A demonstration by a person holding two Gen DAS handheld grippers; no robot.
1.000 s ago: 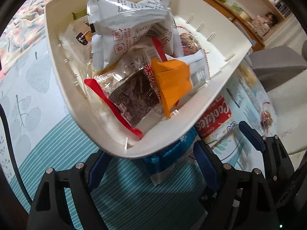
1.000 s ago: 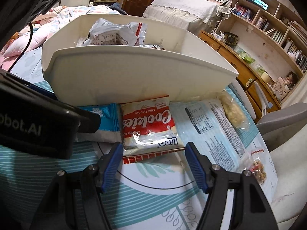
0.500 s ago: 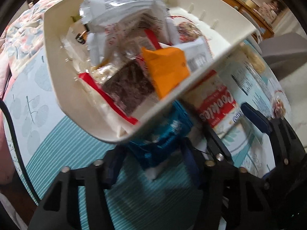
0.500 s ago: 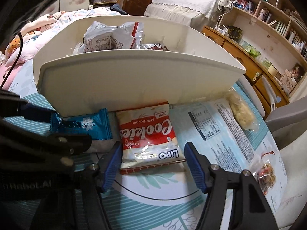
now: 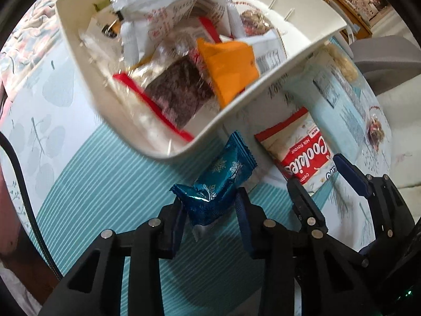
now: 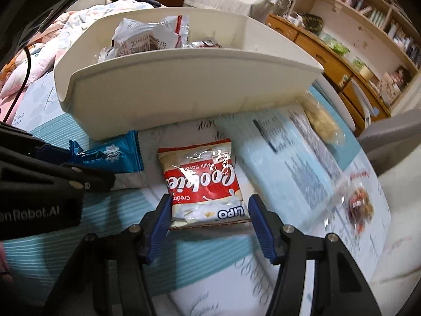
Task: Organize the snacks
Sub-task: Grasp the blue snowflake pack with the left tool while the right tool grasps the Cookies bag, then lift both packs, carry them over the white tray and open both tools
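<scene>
Only the left wrist view looks down into the cream plastic bin, showing a crumpled white packet, an orange wrapper and a dark bar in clear film. The right wrist view sees the bin's outer wall and the shelving behind.

The left gripper is closed on a blue snowflake-printed foil wrapper, whose long axis runs away from the fingers toward the bin's near rim.

The right gripper stands wide open, its blue pads flanking the near end of a red-and-white cookie packet. The packet lies flat on the teal striped tablecloth, lengthwise toward the bin, just beside the blue wrapper.
</scene>
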